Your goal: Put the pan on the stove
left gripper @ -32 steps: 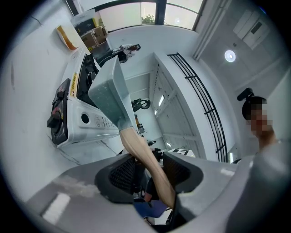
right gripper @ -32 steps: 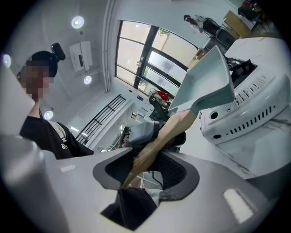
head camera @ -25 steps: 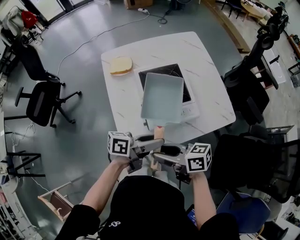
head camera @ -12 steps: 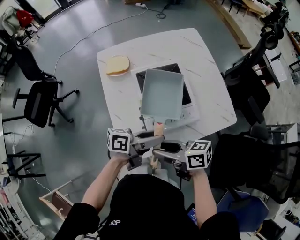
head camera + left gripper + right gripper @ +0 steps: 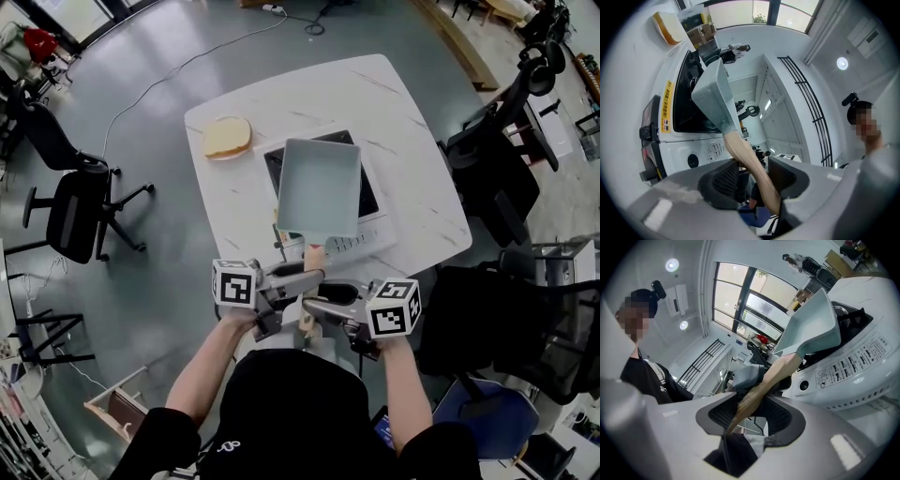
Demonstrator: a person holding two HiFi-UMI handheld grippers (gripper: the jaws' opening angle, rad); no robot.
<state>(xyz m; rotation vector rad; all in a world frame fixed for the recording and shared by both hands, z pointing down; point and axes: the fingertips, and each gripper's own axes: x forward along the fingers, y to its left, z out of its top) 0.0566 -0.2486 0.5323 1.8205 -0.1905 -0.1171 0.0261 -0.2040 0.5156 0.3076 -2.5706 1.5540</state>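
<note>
A square pale grey-blue pan [image 5: 319, 187] with a wooden handle [image 5: 315, 259] hangs over the black-topped stove [image 5: 369, 195] on the white table [image 5: 412, 141]. My left gripper [image 5: 306, 278] and right gripper [image 5: 315, 305] meet at the table's near edge, and both are shut on the handle. In the left gripper view the handle [image 5: 747, 157] runs between the mesh pads of the left gripper [image 5: 752, 176] up to the pan [image 5: 712, 93], with the stove [image 5: 670, 108] behind. In the right gripper view the handle [image 5: 768, 380] crosses the right gripper [image 5: 750, 416]; the pan [image 5: 811, 329] floats above the stove [image 5: 843, 371].
A slice of bread [image 5: 228, 138] lies on the table's far left corner. Black office chairs stand left of the table [image 5: 80, 202] and right of it [image 5: 492, 164]. A cable [image 5: 178, 75] trails across the grey floor beyond the table.
Both grippers have carried the pan a little forward and slightly lower, so it covers more of the stove top. The grip on the handle is unchanged.
</note>
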